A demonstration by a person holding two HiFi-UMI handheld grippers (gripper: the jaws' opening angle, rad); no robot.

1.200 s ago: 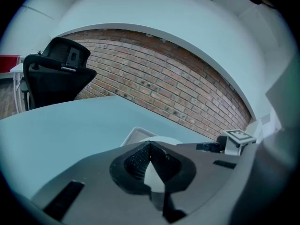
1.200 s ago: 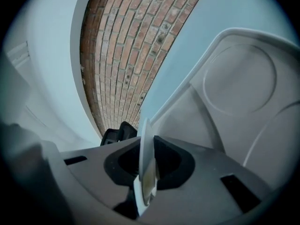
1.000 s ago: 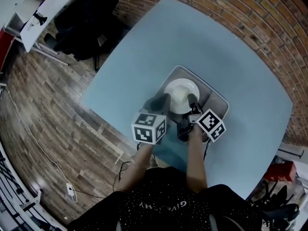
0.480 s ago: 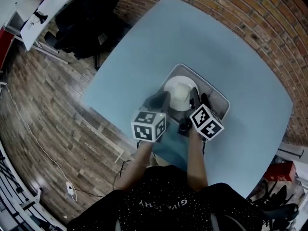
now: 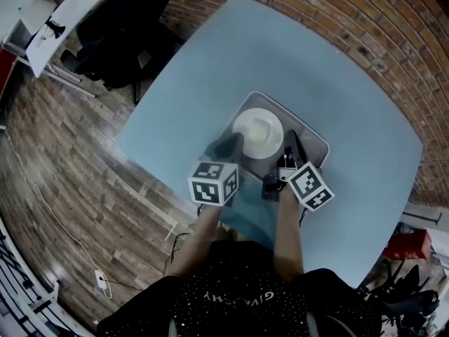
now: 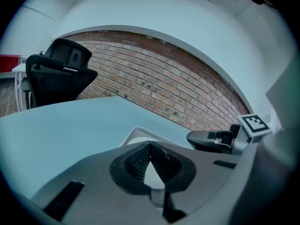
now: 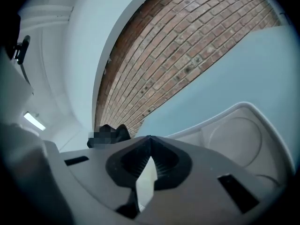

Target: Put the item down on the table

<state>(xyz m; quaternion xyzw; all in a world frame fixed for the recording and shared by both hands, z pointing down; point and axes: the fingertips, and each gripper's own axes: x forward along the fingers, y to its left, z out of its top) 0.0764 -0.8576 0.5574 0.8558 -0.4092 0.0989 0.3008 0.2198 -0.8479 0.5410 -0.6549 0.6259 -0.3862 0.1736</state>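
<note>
A grey compartment tray [image 5: 312, 137] lies over the middle of the light blue table [image 5: 337, 83], and a white round plate [image 5: 257, 133] sits in it. My left gripper [image 5: 229, 148] is at the tray's near left rim with its jaws shut on it. My right gripper [image 5: 290, 146] is shut on the near right rim. In the left gripper view the jaw tips [image 6: 150, 144] meet at the tray's edge [image 6: 136, 131], with the right gripper [image 6: 211, 139] alongside. The right gripper view shows the tips [image 7: 149, 138] closed at the rim, with tray compartments [image 7: 243, 125] beyond. I cannot tell whether the tray rests on the table.
A brick wall [image 5: 365, 20] runs along the table's far side. A black office chair [image 5: 119, 34] and a white desk [image 5: 63, 12] stand at the far left on the wooden floor [image 5: 63, 160]. The blue tabletop surrounds the tray on all sides.
The tray with the plate has shifted slightly away from me and looks flatter. The right gripper's cube has swung a little right. Both grippers have stayed closed on the rim.
</note>
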